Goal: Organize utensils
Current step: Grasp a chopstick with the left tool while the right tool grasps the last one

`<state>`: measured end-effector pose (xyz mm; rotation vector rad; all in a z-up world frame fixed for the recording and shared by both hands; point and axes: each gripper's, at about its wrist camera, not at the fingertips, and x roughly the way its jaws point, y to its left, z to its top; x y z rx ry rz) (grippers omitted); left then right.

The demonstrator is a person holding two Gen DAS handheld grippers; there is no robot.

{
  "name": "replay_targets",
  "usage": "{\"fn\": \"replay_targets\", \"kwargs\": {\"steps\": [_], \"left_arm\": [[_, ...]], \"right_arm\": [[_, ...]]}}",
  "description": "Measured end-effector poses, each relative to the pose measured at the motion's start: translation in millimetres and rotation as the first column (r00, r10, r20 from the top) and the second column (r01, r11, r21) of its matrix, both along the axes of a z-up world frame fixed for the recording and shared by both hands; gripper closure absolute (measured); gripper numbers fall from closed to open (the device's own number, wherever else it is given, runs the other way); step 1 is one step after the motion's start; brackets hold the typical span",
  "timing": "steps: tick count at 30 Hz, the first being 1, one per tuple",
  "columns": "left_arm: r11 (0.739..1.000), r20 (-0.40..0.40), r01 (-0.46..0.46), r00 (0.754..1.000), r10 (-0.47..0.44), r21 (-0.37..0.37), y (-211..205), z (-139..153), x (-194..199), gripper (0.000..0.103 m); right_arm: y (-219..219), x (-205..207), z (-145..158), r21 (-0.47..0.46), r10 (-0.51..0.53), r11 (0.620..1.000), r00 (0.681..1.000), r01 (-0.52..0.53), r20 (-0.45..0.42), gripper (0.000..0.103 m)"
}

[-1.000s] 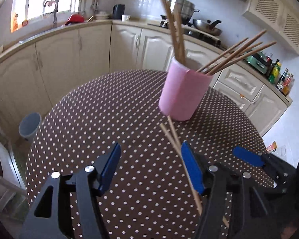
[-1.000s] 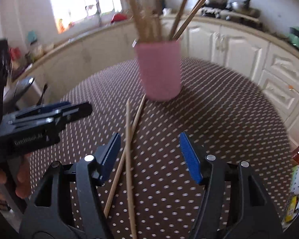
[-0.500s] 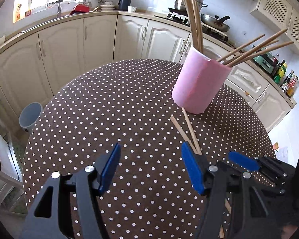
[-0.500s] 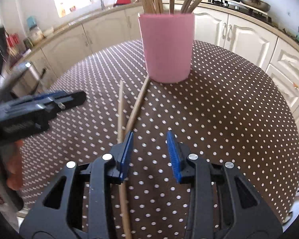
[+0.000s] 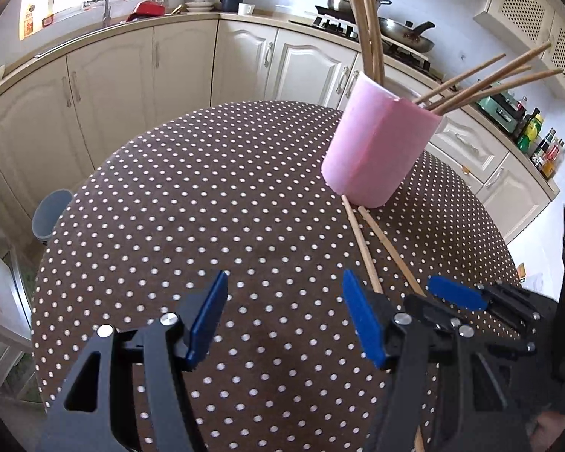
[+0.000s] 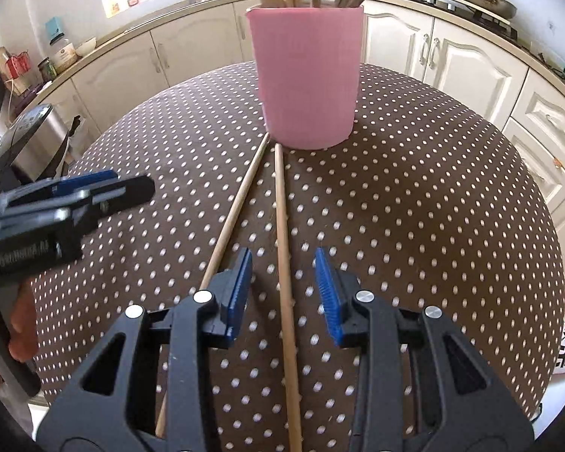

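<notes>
Left gripper (image 5: 284, 314) jaws stand apart over the polka-dot bench (image 5: 207, 207); two chopsticks (image 5: 361, 241) lie just right, pink holder (image 5: 376, 150) beyond.

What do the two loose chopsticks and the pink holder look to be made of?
Chopsticks: likely bamboo or wood, pale tan and matte, no gloss. Pink holder: looks like thin foam or card sheet rolled into a tube; a seam shows in the left wrist view, and the surface is matte. Uncertain which.

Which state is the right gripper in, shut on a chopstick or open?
Open. In the right wrist view, the right gripper straddles one loose chopstick on the table, with gaps at both pads; its jaws have just been closing.
</notes>
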<state>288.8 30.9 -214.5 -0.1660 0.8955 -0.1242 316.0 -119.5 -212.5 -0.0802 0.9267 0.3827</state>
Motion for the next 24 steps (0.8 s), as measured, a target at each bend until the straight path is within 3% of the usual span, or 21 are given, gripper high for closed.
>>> {"fn": "replay_targets", "kwargs": {"steps": [5, 10, 20, 24], "left_arm": [[1.000, -0.029, 0.027, 0.999, -0.027, 0.006, -14.0, -3.4, 10.7, 0.040], [0.998, -0.076, 0.052, 0.996, -0.051, 0.019, -29.6, -2.5, 29.0, 0.040], [0.984, -0.155, 0.133, 0.981, -0.114, 0.121, -86.5, -11.4, 62.6, 0.041], [0.964, -0.176, 0.143, 0.979, -0.104, 0.224, -105.5, -11.6, 77.3, 0.055]], "right_arm": [[-3.7, 36.5, 4.3, 0.020, 0.011, 1.000, 0.998, -0.010, -0.054, 0.069], [-1.6, 70.1, 7.9, -0.008, 0.028, 1.000, 0.992, -0.030, -0.124, 0.095], [-35.4, 64.0, 6.0, 0.029, 0.039, 0.999, 0.986, -0.035, -0.161, 0.097], [-43.7, 62.3, 5.5, 0.031, 0.041, 0.999, 0.985, -0.036, -0.168, 0.097]]}}
